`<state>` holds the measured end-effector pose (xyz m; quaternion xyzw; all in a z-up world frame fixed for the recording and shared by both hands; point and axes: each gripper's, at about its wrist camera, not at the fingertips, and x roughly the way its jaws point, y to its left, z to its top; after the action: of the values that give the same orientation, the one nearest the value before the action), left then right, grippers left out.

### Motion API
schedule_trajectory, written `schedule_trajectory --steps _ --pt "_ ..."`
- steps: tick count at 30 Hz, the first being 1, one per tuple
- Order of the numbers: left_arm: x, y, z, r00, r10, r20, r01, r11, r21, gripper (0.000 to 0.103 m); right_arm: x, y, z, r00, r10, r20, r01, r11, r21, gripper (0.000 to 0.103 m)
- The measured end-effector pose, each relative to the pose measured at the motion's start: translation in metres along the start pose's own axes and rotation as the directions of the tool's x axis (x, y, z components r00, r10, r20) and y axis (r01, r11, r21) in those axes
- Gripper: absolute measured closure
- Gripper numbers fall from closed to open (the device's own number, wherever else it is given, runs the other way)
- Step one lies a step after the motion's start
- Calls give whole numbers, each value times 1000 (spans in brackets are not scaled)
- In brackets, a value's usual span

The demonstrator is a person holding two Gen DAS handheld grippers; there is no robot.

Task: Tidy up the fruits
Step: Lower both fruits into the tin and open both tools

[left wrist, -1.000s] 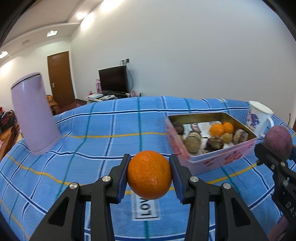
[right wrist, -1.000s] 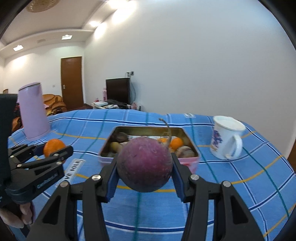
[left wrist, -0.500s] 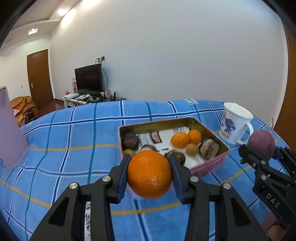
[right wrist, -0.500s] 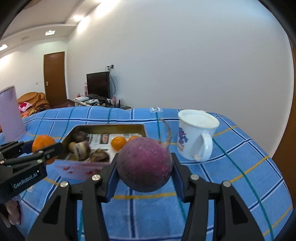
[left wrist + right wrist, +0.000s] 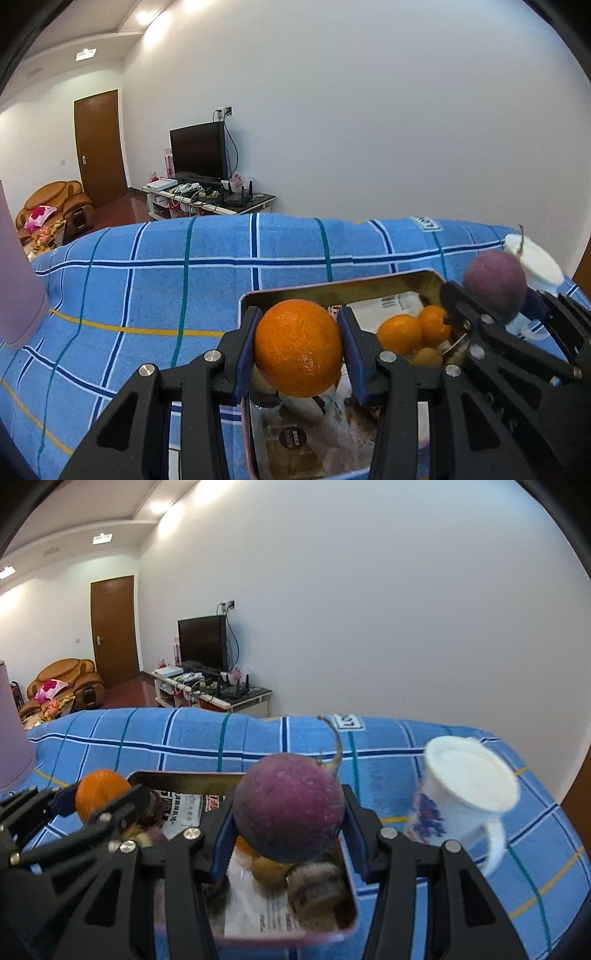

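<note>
Pink-sided metal tin [image 5: 334, 288] sits on the blue checked cloth [image 5: 155, 280] covering the desk, and both tongs hover over it. The left tongs [image 5: 298, 349] grip an orange [image 5: 297, 347] between their blue pads, held above the tin's near left corner. The right tongs [image 5: 289, 814] clamp a purple round fruit [image 5: 289, 808] with a curled stem, hanging over the tin's right half. Inside the tin, on printed paper [image 5: 184, 810], lie two small oranges [image 5: 400, 334], a yellowish fruit [image 5: 426, 357], a brownish fruit [image 5: 269, 877] and a few dark round pieces [image 5: 149, 806]; a striped brown piece [image 5: 314, 886] near the right wall is blurred. A white mug [image 5: 467, 794] with a blue flower print stands on the cloth just right of the tin. At the far left edge stands a lilac container [image 5: 16, 288], mostly cut off.
</note>
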<state>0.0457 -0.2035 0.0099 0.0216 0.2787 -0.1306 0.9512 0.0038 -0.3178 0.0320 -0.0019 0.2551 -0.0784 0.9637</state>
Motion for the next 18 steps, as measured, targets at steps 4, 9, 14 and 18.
schedule_trajectory --steps 4,9,14,18 --pt "14 -1 -5 1000 -5 -28 6 1000 8 59 20 -1 -3 999 2 -41 -2 1000 -12 49" --pt "20 0 -2 999 -5 -36 5 1000 1 59 36 -3 -3 996 40 -85 -40 999 10 49" --pt "23 3 0 999 15 -42 -15 1000 -7 59 48 -3 0 988 104 -116 -103 995 19 48" --pt "23 3 0 999 19 -43 -19 1000 -7 59 50 -8 -1 977 171 -127 -165 985 53 47"
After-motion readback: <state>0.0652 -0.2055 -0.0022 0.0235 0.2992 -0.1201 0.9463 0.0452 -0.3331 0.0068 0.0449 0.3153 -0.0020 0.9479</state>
